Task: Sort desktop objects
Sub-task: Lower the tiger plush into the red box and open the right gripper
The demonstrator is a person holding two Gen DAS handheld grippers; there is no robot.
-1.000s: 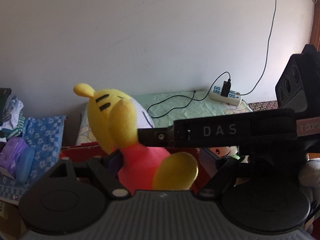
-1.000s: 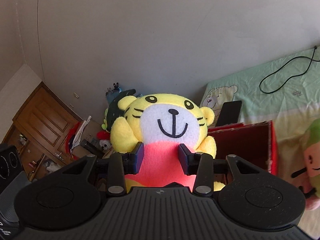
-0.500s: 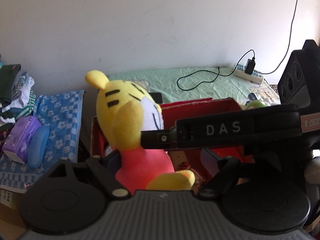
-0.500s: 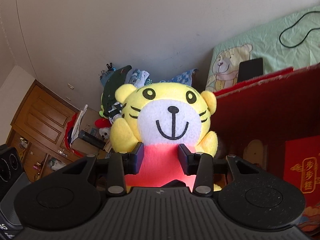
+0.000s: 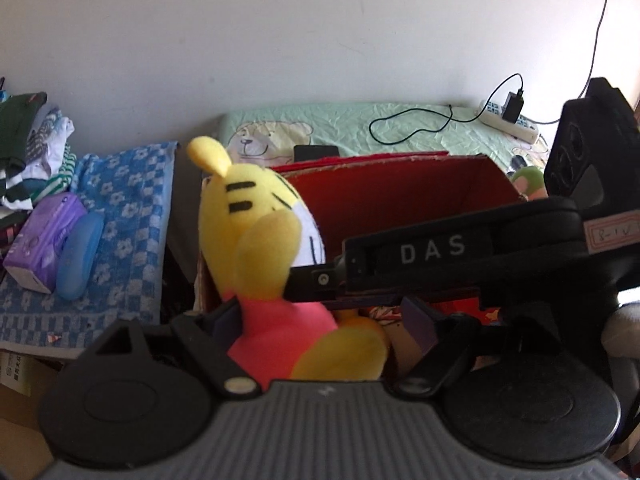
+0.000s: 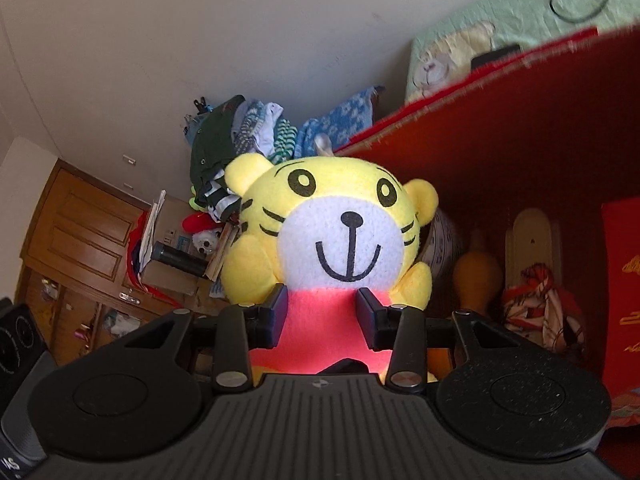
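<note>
A yellow plush tiger [image 6: 340, 232] with a white face and a pink body hangs at the left end of an open red box [image 6: 520, 140]. My right gripper [image 6: 322, 308] is shut on its pink body, one pad on each side. In the left wrist view the tiger [image 5: 256, 240] shows side-on above the red box [image 5: 400, 200], and the right gripper's finger [image 5: 432, 248] reaches in from the right to its chest. My left gripper [image 5: 322, 318] stands open around the tiger's lower body. Its left pad lies against the pink back and its right pad is clear.
Inside the box lie an orange gourd shape [image 6: 476, 280], a red and white cloth bundle [image 6: 536, 312] and a red packet [image 6: 624, 280]. Left of the box are a blue flowered towel [image 5: 132, 208], a purple box [image 5: 44, 236] and a clothes pile [image 5: 32, 148]. Behind it are a green sheet with a cable [image 5: 400, 128] and a power strip [image 5: 508, 120].
Both grippers have sunk with the tiger towards the red box. The box now fills more of both views and its inside shows. The right gripper's hold is unchanged.
</note>
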